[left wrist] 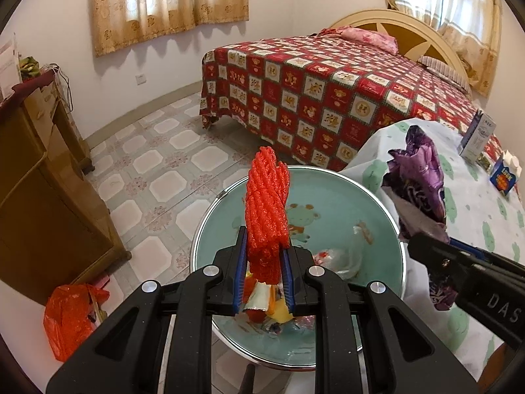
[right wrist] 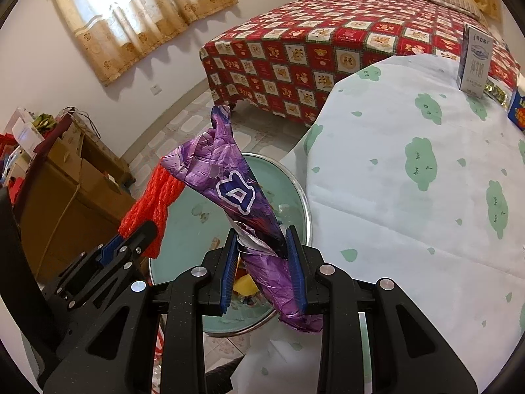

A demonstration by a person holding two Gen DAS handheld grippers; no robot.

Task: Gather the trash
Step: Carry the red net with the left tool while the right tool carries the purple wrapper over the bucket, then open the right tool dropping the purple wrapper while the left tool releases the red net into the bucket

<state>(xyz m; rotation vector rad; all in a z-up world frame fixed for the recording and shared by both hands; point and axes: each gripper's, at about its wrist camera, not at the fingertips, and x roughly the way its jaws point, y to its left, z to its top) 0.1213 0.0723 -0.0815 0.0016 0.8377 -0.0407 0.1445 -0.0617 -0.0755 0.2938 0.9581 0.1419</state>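
Red foam net (left wrist: 267,210) between left fingers (left wrist: 240,262)

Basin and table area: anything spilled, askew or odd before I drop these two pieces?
Nothing spilled. The red foam net and purple wrapper are each clamped above the green basin, which already holds scraps. One oddity: an orange plastic bag lies crumpled on the floor beside the wooden cabinet.

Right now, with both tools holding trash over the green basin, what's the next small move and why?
Probably open the left tool and let the red foam net fall. It already hangs above the green basin, where other scraps lie. The right tool with its purple wrapper sits nearer the rim, so it goes after.
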